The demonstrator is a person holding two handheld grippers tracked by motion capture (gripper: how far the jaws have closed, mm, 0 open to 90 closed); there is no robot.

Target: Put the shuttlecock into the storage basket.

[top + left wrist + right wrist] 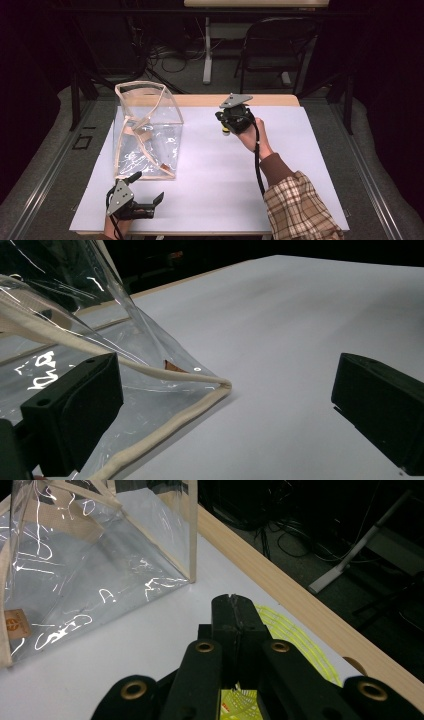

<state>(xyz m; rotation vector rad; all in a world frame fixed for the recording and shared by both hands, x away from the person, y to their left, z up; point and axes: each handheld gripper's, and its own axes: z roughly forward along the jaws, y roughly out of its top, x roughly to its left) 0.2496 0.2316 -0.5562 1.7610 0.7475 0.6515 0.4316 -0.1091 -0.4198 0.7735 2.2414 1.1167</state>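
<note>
A clear plastic bag (147, 131) with cream trim stands open on the left of the white table cover (215, 170). My left gripper (147, 187) rests by the table's front edge, just in front of the bag's near right corner. In the left gripper view it (225, 380) is open, with the bag's trimmed corner (220, 386) lying between and ahead of its jaws, apart from both. My right gripper (227, 129) hangs above the table to the right of the bag. Its jaws (232, 605) are shut on a yellow mesh piece (287, 630), which shows under them (226, 133).
The table's wooden far edge (300, 605) runs close behind the right gripper. A folding chair (280, 40), a table leg (207, 55) and cables stand on the floor beyond. A small brown label (16, 623) is on the bag.
</note>
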